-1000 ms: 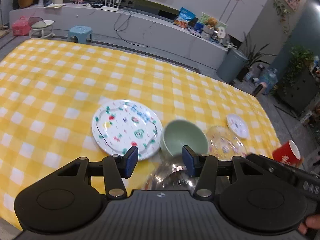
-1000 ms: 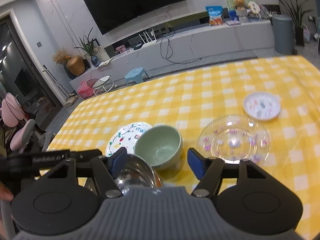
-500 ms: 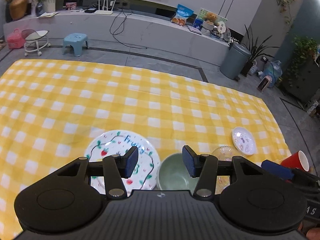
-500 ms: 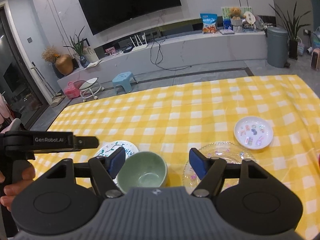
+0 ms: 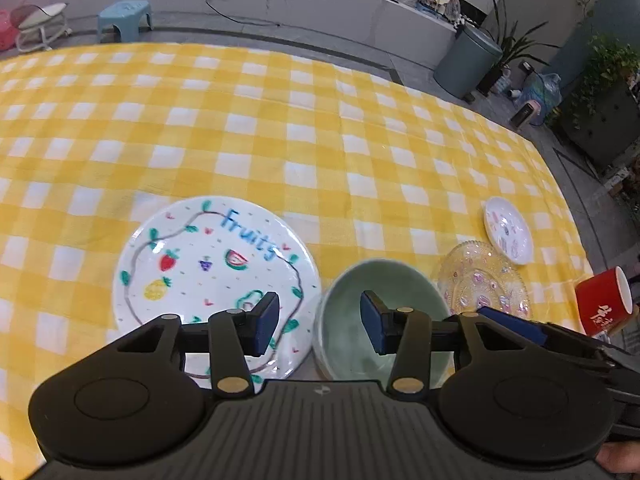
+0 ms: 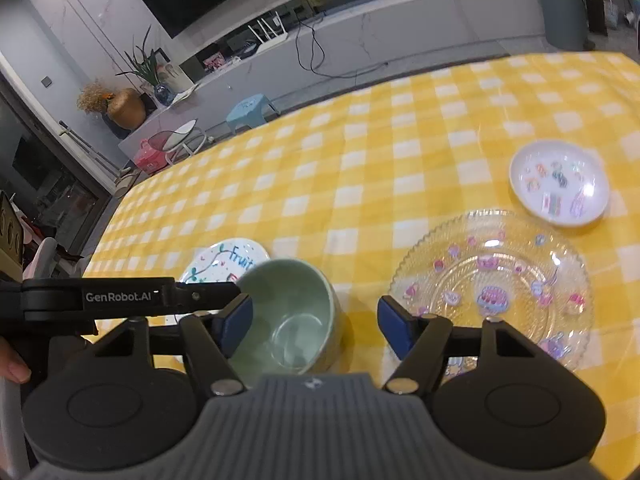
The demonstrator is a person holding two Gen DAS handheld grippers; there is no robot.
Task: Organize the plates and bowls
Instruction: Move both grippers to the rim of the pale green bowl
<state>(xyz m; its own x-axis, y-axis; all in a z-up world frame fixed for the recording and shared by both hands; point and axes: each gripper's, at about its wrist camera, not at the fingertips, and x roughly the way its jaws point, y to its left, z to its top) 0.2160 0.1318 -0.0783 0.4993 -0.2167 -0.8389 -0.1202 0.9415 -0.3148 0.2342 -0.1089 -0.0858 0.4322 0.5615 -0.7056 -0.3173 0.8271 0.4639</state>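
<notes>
Nearest, the left gripper has just narrowed its jaws, nothing between them; the right gripper also hangs unclenched and empty. Below, a pale green ceramic bowl sits beside a white "Fruits" painted plate. Further right lie a clear patterned glass plate and a small white saucer. Nothing is stacked, so sorting seems barely begun. A red mug stands at the yellow checked tablecloth edge, clear of the dishes.

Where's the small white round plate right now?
Right-wrist view, upper right: the small white round plate lies on the yellow checked cloth, just beyond the clear glass plate.
</notes>
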